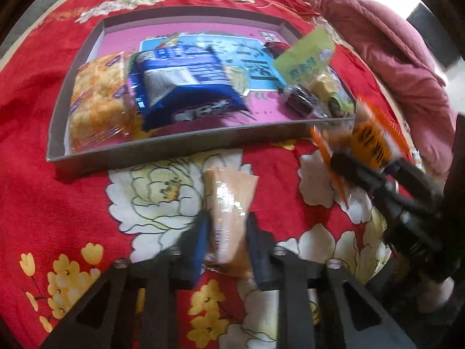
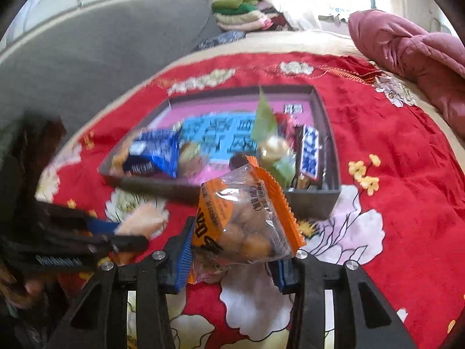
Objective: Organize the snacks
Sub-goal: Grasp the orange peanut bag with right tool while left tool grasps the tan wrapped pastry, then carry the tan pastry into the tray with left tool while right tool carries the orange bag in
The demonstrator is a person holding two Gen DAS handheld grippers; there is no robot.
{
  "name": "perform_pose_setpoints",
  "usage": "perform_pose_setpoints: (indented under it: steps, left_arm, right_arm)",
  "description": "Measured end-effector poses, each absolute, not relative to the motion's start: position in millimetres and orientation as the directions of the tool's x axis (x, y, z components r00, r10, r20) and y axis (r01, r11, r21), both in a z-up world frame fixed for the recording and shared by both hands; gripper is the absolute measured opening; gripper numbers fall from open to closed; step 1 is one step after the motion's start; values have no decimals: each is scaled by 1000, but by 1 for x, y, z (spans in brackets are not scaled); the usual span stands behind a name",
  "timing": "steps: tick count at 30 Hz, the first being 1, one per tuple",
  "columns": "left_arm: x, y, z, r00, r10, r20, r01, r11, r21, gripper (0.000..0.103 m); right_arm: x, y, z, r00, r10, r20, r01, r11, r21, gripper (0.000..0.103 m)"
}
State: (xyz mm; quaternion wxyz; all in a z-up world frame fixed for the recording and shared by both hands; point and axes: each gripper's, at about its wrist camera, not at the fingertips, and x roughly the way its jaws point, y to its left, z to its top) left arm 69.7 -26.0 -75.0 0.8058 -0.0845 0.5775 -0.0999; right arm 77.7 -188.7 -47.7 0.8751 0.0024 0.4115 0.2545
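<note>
My left gripper (image 1: 228, 229) is shut on a tan snack packet (image 1: 229, 203) above the red floral cloth, just in front of the grey box (image 1: 180, 145). My right gripper (image 2: 232, 241) is shut on an orange-edged clear snack bag (image 2: 244, 218); it also shows in the left wrist view (image 1: 372, 142) near the box's front right corner. The box (image 2: 311, 200) has a pink and blue floor. It holds a yellow puffed-snack bag (image 1: 96, 101), a blue packet (image 1: 186, 84), a green-topped packet (image 1: 308, 55) and dark small snacks (image 1: 299, 101).
The red floral cloth (image 1: 58, 203) covers a bed. A pink quilt (image 1: 392, 58) lies along the right side. Folded clothes (image 2: 241, 11) are stacked at the far end. A grey surface (image 2: 101, 52) lies beyond the bed's left edge.
</note>
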Motion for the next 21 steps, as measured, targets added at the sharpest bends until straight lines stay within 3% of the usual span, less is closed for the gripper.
perform_pose_setpoints:
  steps: [9, 21]
  left_arm:
    - [70, -24, -48, 386, -245, -889, 80, 969, -232, 18]
    - [91, 30, -1, 536, -188, -823, -43, 968, -249, 18]
  right_arm:
    - [77, -188, -27, 575, 508, -641, -471, 846, 249, 44]
    - [90, -184, -15, 608, 522, -598, -463, 845, 267, 44]
